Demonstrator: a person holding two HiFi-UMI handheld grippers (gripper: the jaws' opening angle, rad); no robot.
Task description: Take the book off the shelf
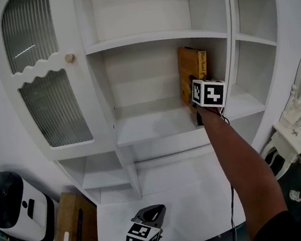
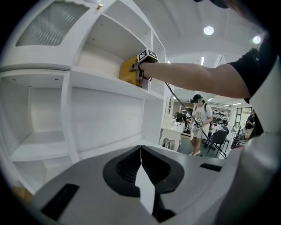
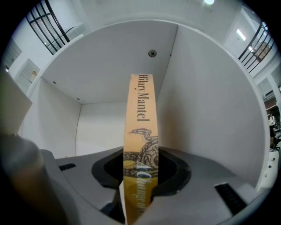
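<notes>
Both right gripper (image 3: 140, 158) jaws on book (image 3: 141, 110)

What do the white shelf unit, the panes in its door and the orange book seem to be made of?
The shelf unit: probably painted wood or board; its surface is smooth, white and matt.
The door panes: ribbed glass or clear plastic, I cannot tell which; fine vertical grooves catch the light.
The book: paper with a printed orange cover; lettering and a snake drawing show on its spine.
</notes>
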